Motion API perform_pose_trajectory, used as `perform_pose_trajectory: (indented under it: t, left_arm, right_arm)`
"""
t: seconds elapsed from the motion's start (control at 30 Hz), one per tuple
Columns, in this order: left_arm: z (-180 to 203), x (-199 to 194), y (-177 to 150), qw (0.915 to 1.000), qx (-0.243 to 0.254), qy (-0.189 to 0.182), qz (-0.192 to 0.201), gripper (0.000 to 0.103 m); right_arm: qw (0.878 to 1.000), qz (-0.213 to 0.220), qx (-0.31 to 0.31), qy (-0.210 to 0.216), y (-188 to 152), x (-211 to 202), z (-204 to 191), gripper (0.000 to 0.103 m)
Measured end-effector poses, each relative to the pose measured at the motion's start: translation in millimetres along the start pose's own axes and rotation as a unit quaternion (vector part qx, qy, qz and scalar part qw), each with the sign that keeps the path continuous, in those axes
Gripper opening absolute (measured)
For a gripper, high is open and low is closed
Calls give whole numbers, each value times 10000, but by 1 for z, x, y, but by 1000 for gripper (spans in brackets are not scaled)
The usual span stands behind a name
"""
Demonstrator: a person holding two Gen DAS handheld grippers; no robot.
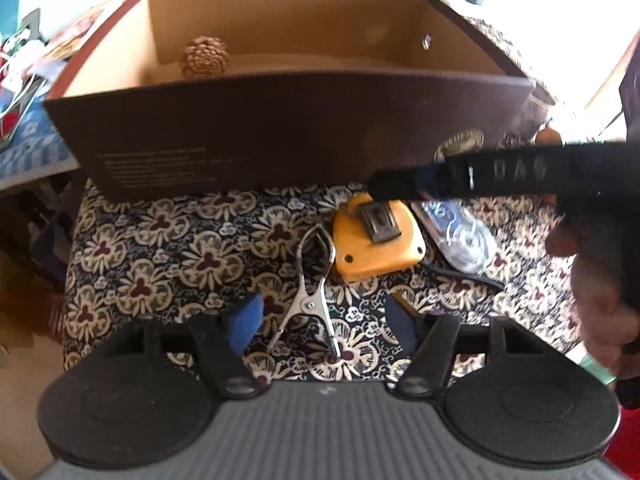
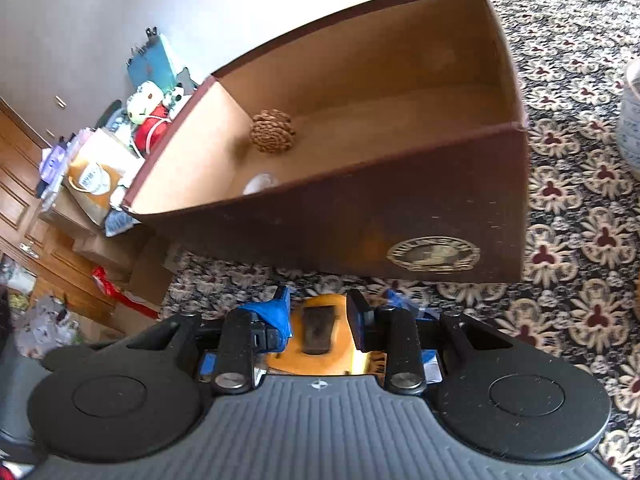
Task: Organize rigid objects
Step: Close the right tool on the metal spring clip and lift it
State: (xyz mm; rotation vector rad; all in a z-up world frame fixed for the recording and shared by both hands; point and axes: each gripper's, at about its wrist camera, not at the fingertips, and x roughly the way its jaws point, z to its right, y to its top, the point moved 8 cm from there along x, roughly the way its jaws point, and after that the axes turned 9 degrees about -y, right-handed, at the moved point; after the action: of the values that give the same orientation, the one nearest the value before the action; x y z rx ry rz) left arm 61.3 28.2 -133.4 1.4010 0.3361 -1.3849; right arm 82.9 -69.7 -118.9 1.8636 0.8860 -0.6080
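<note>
Steel glints between the open fingers of the left gripper (image 1: pixel 322 320): a spring clamp (image 1: pixel 308 300) lies flat on the patterned cloth (image 1: pixel 160 240), untouched, its long axis running straight ahead from the gripper, ring handles toward the camera and curved jaws pointing on toward the brown cardboard box (image 1: pixel 280 128). Just ahead and right sits the yellow tape measure (image 1: pixel 376 240), with the right gripper (image 2: pixel 320 316) over it, its jaws narrow, straddling the case; whether they press on it I cannot tell. Risk: the clamp is thin and slick, so a closing pinch may skate off or squeeze the handles and spring it open, and the 2 grippers are close enough to collide. Inside the box rests 1 pine cone (image 1: pixel 205 57).
</note>
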Motion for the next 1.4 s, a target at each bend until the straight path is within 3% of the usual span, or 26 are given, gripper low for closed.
perform_pose_trajectory:
  t: [0.1, 0.2, 0.3, 0.37, 0.4, 0.43, 0.9, 1.17, 1.23, 1.4]
  left_arm:
    - [-1, 5, -1, 9999, 107, 25, 20, 66]
    - [-5, 7, -2, 9999, 150, -6, 40, 53]
    - [-8, 8, -3, 9999, 138, -39, 73, 52]
    - [-12, 6, -3, 9999, 111, -53, 74, 43]
    - [-13, 7, -3, 9999, 101, -50, 47, 27]
    - [-16, 7, -4, 10000, 80, -33, 27, 24]
    - [-44, -6, -9, 9965, -653, -401, 329, 20]
    - [-63, -19, -13, 9876, -1249, -804, 516, 14]
    - [-62, -21, -13, 9868, -1257, -880, 516, 4]
    - [-64, -23, -14, 9878, -1248, -760, 535, 4]
  right_arm:
    - [9999, -71, -84, 107, -5, 3, -8, 15]
    - [9994, -213, -148, 228, -8, 6, -15, 16]
    - [9981, -387, -152, 460, -11, 8, -23, 16]
    - [9971, -501, -257, 505, -13, 10, -29, 16]
    - [9967, -554, -305, 508, -15, 11, -31, 16]
    - [9963, -600, -330, 514, -16, 13, -32, 16]
    - [9920, -969, -509, 635, -21, 29, -52, 17]
    - [9863, -1391, 37, 888, -25, 43, -50, 17]
    - [9832, -1509, 247, 1002, -26, 47, -49, 15]
    - [9830, -1508, 293, 1008, -25, 44, -48, 12]
